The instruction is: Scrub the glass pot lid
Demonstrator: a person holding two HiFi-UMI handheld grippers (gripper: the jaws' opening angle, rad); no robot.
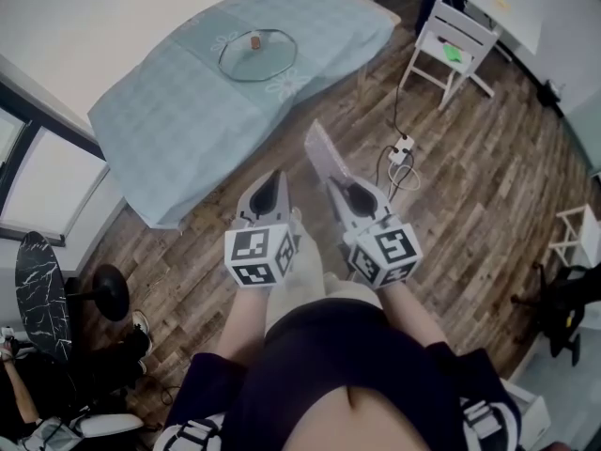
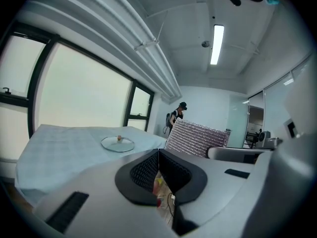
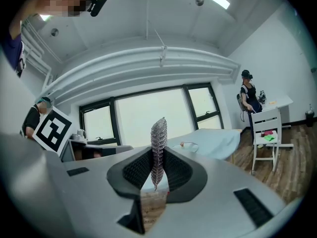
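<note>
The table point(image 1: 160, 111), under a pale blue checked cloth, stands across the wooden floor point(image 1: 470, 186) ahead of the person. A white chair point(image 1: 451, 50) stands off the table's far right corner, and another person point(image 3: 247, 95) stands behind it. Both grippers are held over the floor, short of the table's near edge, with nothing between them and the table.

The left gripper point(image 1: 272, 178) has its jaws pressed together with nothing between the pads. Just beside it, the right gripper point(image 1: 338, 188) is clenched on a silver mesh scrubbing pad point(image 1: 321, 153). The sheet stands upright and edge-on between the black ribbed pads point(image 3: 133, 170), and it rises well above the jaw tips.

The glass pot lid point(image 1: 258, 54) lies flat near the middle of the surface, knob point(image 1: 254, 40) up, well apart from both grippers. A white power strip point(image 1: 402, 148) with its cable lies on the floor to the right of the table.
</note>
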